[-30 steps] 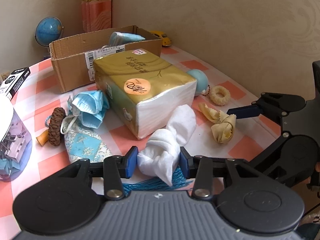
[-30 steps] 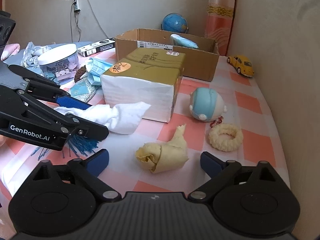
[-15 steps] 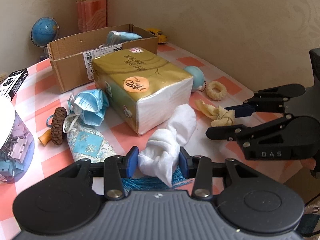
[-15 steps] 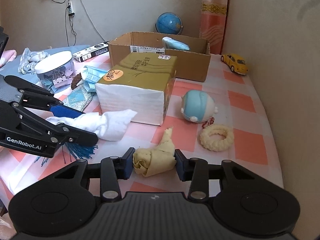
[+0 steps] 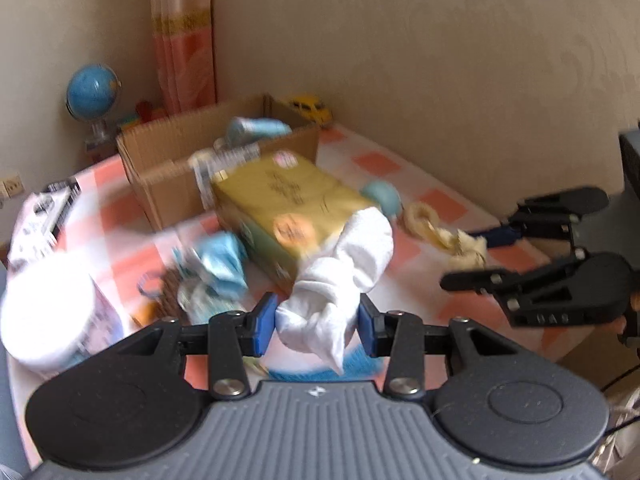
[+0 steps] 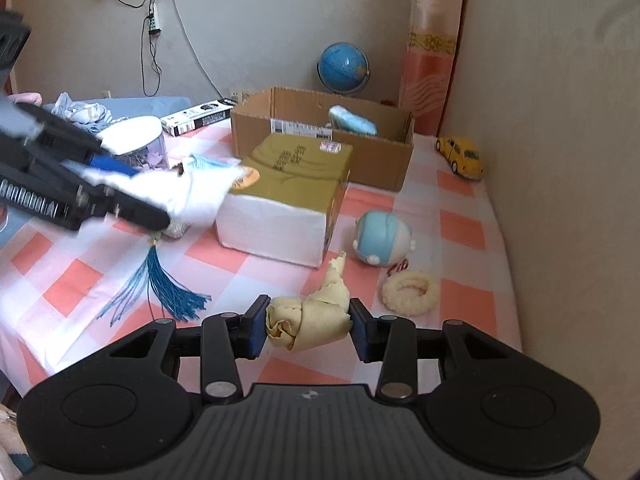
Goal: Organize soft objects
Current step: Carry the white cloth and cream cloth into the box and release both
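Observation:
My left gripper (image 5: 318,324) is shut on a knotted white cloth (image 5: 340,276) and holds it in the air above the table; it also shows in the right wrist view (image 6: 192,196). My right gripper (image 6: 308,326) is shut on a rolled yellow cloth (image 6: 312,316), lifted just off the checked tablecloth; it also shows in the left wrist view (image 5: 466,246). An open cardboard box (image 6: 320,136) at the back holds a light blue soft item (image 6: 352,120).
A gold tissue pack (image 6: 292,188) stands mid-table in front of the box. A blue round plush (image 6: 382,240), a cream ring (image 6: 410,292), a blue tassel (image 6: 168,284), face masks (image 5: 220,260), a clear jar (image 5: 48,308), a globe (image 6: 344,66) and a yellow toy car (image 6: 460,156) lie around.
My left gripper has lifted the white cloth off the table and moves fast, blurring the view. My right gripper has closed on the yellow cloth and raised it slightly.

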A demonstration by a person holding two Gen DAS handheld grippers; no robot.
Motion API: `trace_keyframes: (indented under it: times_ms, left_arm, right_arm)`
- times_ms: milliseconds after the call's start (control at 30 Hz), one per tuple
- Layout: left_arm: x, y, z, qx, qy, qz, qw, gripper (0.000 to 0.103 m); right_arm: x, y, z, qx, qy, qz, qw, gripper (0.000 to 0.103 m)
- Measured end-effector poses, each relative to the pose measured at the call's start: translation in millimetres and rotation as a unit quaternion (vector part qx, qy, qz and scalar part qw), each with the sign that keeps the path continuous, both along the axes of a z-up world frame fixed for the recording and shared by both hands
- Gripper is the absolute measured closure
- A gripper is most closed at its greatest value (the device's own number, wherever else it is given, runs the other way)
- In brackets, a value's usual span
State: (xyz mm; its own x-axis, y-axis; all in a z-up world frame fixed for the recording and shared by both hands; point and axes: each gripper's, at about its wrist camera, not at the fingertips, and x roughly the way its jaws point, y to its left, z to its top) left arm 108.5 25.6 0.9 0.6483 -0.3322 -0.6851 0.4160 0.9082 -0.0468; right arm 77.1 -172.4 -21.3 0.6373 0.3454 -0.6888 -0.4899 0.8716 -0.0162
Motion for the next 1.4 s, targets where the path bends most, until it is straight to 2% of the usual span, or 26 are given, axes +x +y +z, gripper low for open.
trace_keyframes:
  times_ms: [200,333,600,633,667,700,733,800,900,1100,1233,1400]
  left_arm:
    - [39,9,32,0.017,-0.049,0.024,0.9984,0.062]
    - [84,13,45,0.024,-0.068,0.043,0.9965,0.062]
    - [170,25,36,0.046,-0.073,0.098,0.9914,0.061]
    - [179,28,32,0.045,-0.074,0.108,0.9904,0.059]
    - [185,29,28,0.046,-0.074,0.115,0.9896,0.049]
    - [190,31,25,0.049,-0.072,0.121,0.9888,0.035]
    - [193,32,20,0.055,-0.071,0.130,0.9874,0.031]
    - [193,34,15,0.057,-0.070,0.143,0.9856,0.030]
    - [179,38,13,0.042,-0.054,0.139,0.9880,0.025]
    - [109,32,23,0.048,-0.070,0.128,0.9881,0.009]
    - [60,36,25,0.023,-0.079,0.130,0.9880,0.007]
    - [19,40,15,-0.004,-0.076,0.165,0.9833,0.005]
  right_arm:
    - [2,2,8,0.002,-0.010,0.002,1.000,0.057]
    - [6,3,11,0.004,-0.013,0.001,1.000,0.057]
    - [15,-3,16,0.002,-0.015,-0.012,1.000,0.057]
    - [16,-4,16,0.002,-0.016,-0.014,1.000,0.057]
    - [16,-4,17,0.002,-0.016,-0.015,1.000,0.057]
    - [17,-5,17,0.002,-0.016,-0.016,1.000,0.057]
    - [18,-5,18,0.001,-0.016,-0.018,1.000,0.057]
    - [18,-6,19,0.001,-0.017,-0.019,1.000,0.057]
    - [21,-5,20,0.001,-0.017,-0.018,1.000,0.057]
    - [32,1,26,0.004,-0.019,-0.012,1.000,0.057]
    - [43,9,32,0.001,-0.025,-0.001,1.000,0.057]
    - [68,20,45,-0.001,-0.034,0.007,0.999,0.057]
